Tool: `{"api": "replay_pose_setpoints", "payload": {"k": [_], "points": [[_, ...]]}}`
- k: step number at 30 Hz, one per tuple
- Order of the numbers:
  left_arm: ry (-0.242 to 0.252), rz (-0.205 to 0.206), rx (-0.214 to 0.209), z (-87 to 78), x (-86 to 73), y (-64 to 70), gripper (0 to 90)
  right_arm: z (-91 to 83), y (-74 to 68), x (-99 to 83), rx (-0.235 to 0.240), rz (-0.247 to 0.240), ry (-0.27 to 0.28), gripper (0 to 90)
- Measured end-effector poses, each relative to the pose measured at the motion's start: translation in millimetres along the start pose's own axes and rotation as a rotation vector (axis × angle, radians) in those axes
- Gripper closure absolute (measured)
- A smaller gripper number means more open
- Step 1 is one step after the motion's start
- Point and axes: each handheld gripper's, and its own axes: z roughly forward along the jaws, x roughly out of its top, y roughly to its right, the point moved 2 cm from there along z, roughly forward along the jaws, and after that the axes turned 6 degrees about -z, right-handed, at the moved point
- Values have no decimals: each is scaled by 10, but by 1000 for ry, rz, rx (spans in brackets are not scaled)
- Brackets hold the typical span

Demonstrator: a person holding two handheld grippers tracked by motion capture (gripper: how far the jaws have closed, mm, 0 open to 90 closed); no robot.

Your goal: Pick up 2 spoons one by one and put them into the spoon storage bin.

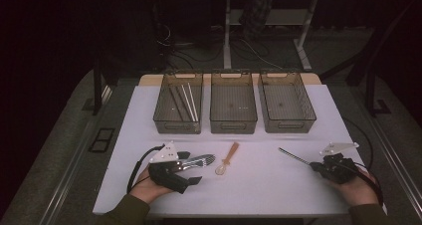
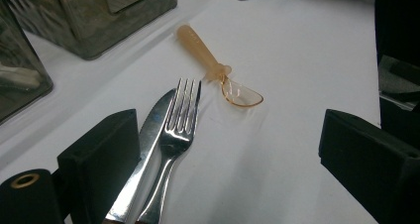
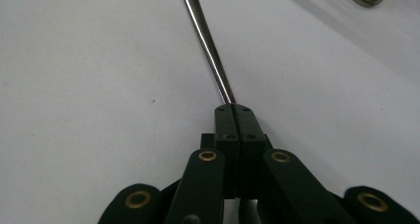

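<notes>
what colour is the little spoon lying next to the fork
Translucent amber-orange: the spoon has a paler matte handle and a clear tinted bowl, best seen in the left gripper view.

The left gripper (image 1: 191,171) lies low at the near left, jaws spread wide, held by the left hand (image 1: 149,187). The right gripper (image 1: 314,166), in the right hand (image 1: 356,187), has its jaws pressed together

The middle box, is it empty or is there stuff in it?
Empty. In the high view the middle box shows only its bare bottom, while the left box holds a few long sticks.
</notes>
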Motion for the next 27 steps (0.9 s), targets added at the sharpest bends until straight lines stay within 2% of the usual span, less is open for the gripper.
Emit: {"api": "replay_pose_setpoints", "payload": {"k": [8,12,14,16,19,24,27], "points": [[1,-2,0,1,0,0,77,53,135,28,-5,15,13,895],[0,-3,-2,2,1,-5,77,45,173,6,22,46,34,894],[1,-2,-3,2,1,-2,77,20,184,-9,48,68,62,890],[1,-2,-2,-3,1,-4,77,-32,200,-13,65,103,93,831],[1,-3,-2,-4,0,-7,77,-116,225,-25,64,130,123,744],[1,-3,-2,-3,-1,-4,77,-242,360,-139,27,197,133,612],[1,-4,-3,-2,0,-6,77,-296,443,-234,17,233,139,586]]}}
